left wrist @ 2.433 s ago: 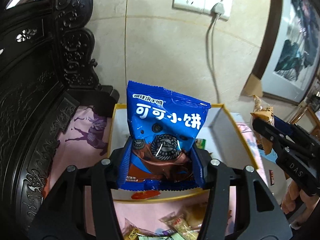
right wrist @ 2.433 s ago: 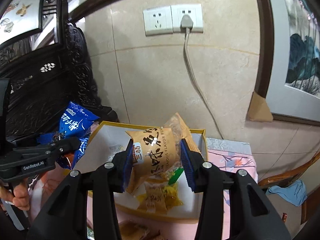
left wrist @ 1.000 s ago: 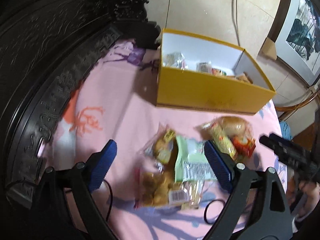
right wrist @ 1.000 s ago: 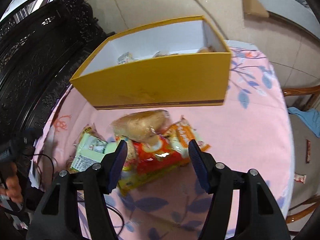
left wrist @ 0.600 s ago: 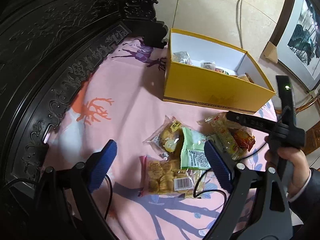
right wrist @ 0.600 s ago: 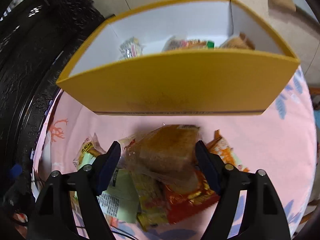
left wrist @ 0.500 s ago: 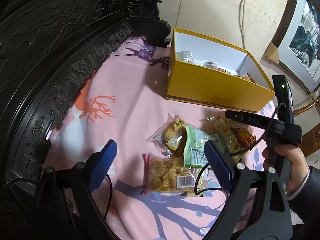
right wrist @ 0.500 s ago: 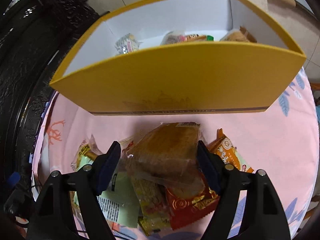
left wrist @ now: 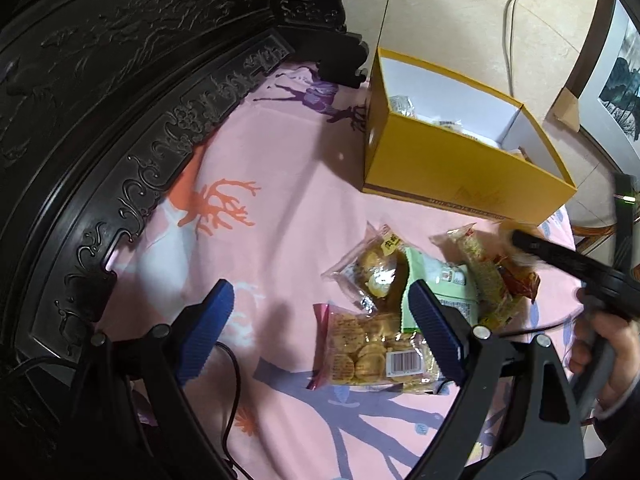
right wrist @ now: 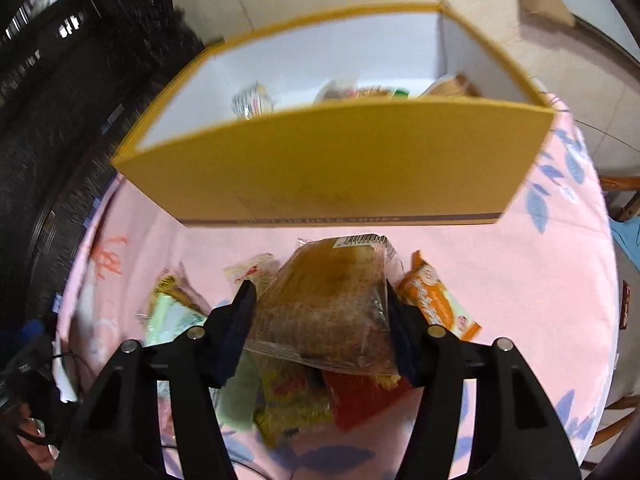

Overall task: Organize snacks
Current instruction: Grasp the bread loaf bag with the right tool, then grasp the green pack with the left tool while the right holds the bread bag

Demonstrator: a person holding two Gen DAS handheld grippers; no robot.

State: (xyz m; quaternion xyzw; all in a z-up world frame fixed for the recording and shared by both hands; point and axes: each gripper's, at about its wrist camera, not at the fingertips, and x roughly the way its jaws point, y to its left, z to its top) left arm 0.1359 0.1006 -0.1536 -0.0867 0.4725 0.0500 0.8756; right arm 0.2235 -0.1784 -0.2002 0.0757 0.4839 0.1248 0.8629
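The right tool [right wrist: 318,312] tilts steeply down over the pink patterned cloth [right wrist: 520,280] on the surface, its two dark fingers [right wrist: 240,320] flanking a clear-wrapped brown cake packet [right wrist: 332,300]; its jaws have just been closing, and both pads now press the packet's sides, so it grips the packet; in the left wrist view the same tool reaches in from the right edge, a hand [left wrist: 604,344] wrapped round its handle, its tip blurred over the pile; a second ago those jaws stood wider and straddled the packet without touching it. The left tool [left wrist: 320,324] also points steeply down, its blue pads [left wrist: 208,328] spread wide and holding nothing, the right pad hanging over the edge of a green packet [left wrist: 440,284]; half a second ago it stood just as wide open; more than two seconds ago it clamped a blue biscuit bag over the box, a bag no longer in sight. The remaining snacks lie in a loose heap on the cloth: a clear bag of round crackers [left wrist: 372,352] with a barcode, a small packet of golden biscuits [left wrist: 376,268], the green packet, and a yellow and red noodle pack [left wrist: 496,280]; an orange packet [right wrist: 436,300] lies just beside the right tool's finger. The yellow box [right wrist: 340,168] stands beyond the heap, open-topped, with a few wrapped snacks on its white floor.
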